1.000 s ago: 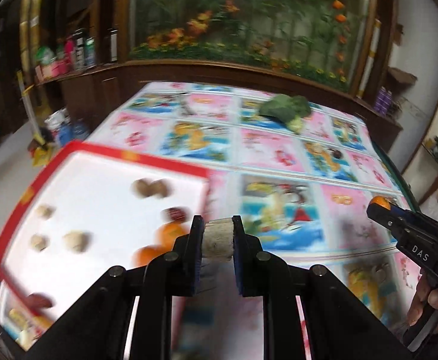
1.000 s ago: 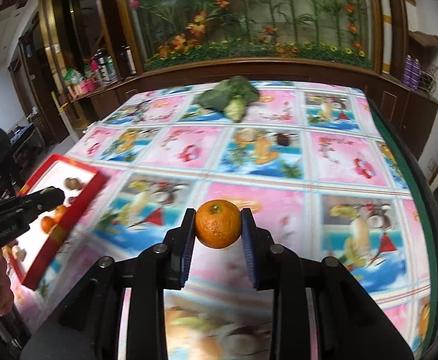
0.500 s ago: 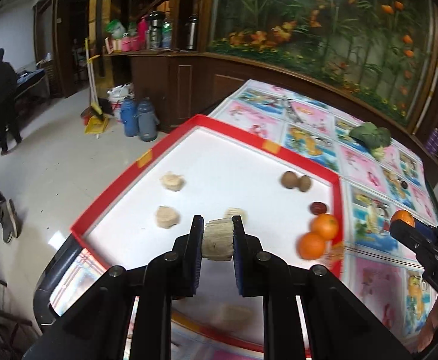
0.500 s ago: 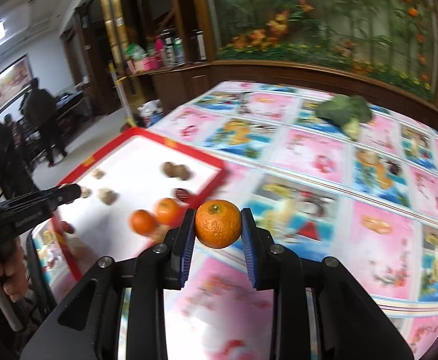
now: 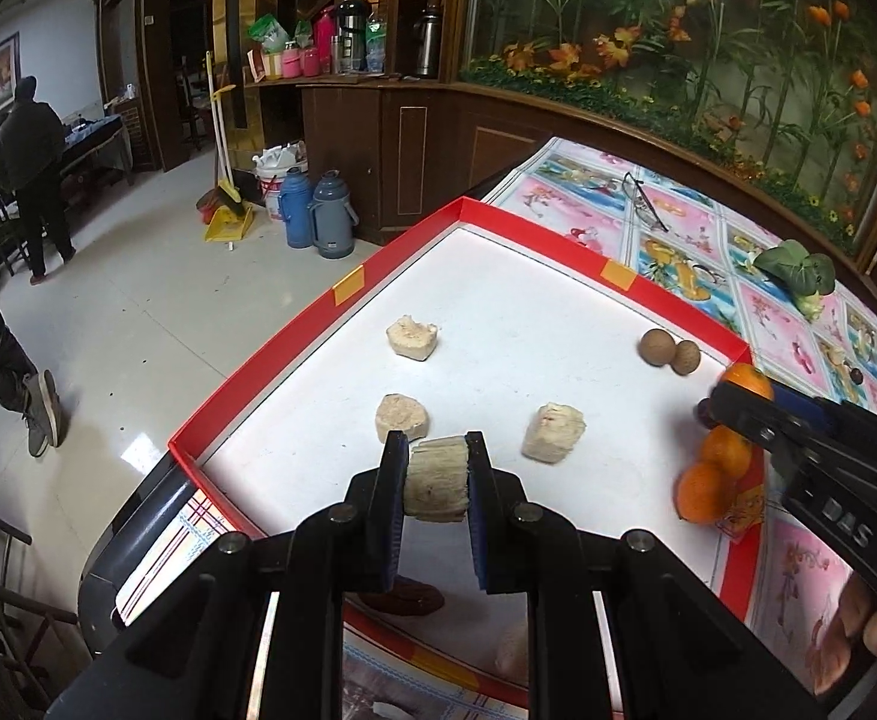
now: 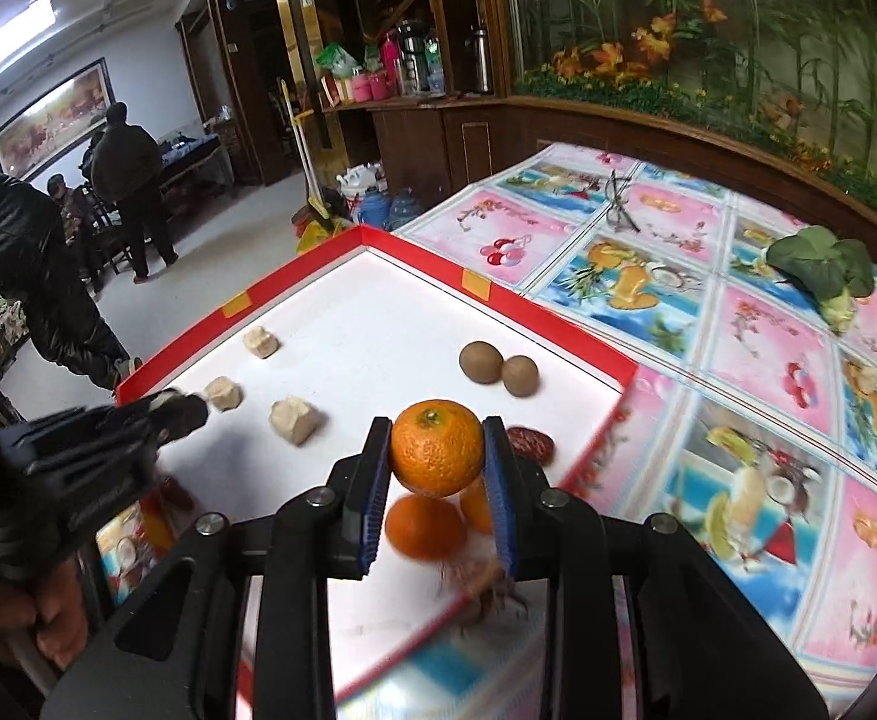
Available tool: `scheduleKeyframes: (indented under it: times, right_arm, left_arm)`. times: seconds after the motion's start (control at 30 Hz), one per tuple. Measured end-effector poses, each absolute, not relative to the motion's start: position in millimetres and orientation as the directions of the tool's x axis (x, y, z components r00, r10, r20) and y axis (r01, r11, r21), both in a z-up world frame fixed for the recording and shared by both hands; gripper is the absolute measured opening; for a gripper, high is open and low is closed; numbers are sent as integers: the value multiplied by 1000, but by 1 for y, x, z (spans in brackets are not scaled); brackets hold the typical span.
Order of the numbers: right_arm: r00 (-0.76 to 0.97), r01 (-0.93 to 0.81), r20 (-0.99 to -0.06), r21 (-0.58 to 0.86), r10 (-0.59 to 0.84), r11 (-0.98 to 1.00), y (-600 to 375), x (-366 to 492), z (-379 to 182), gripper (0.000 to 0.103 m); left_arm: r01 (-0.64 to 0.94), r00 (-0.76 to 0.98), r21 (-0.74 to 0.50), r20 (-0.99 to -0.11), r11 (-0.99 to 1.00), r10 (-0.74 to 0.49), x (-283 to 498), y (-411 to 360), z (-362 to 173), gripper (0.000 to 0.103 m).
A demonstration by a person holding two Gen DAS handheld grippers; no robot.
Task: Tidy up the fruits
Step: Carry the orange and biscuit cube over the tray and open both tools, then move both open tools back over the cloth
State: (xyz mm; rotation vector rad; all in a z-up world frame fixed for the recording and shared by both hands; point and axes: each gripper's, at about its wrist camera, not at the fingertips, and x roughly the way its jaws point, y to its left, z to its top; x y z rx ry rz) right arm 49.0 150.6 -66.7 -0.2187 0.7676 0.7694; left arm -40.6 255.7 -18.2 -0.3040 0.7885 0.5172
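The left gripper (image 5: 437, 474) is clamping a pale chunk (image 5: 437, 487) over the tray (image 5: 501, 213), near like chunks. The right gripper (image 6: 437, 450) is gripping an orange (image 6: 437, 447) above two oranges (image 6: 425, 527), grouping by kind.

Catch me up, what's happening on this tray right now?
A person holds a tool in each hand over a red-rimmed white tray. The left tool is shut on a pale fibrous chunk, near three similar chunks already in the tray. The right tool is shut on an orange, above two oranges lying by the tray's near corner. Two brown round fruits and a red date also sit in the tray. Leafy greens remain out on the tablecloth.
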Motion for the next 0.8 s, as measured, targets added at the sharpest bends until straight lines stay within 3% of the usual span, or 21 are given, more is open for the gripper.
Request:
scheduleKeyframes:
  times: [0.1,0.23,0.33,0.5,0.63,0.8]
  right_arm:
    - [457,-697,-711,87,535,712,162,57,-74,33]
    - [459,-701,-719,67,521,710,170,62,-80,38]
    - [472,-689,-710,73,523,721,162,63,-79,48]
    - [521,-658,-664,88,536,748,124,65,-63,52]
    - [594,-586,-633,82,497,806,64,73,-52,60]
    - [678,-398,-647,76,349,914,-37,102,-59,60]
  left_arm:
    - [-553,584,-60,-739,831,335,-41,257,-19,18]
    - [-595,568,-36,-727,803,387,-48,261,-16,48]
    - [-620,571,-42,-710,784,413,-54,263,-10,53]
    - [-634,594,-66,-680,771,430,-52,259,1,70]
    - [-594,620,-78,-678,801,394,-35,239,5,71]
    - [-490,659,-68,-682,869,318,-3,192,9,71]
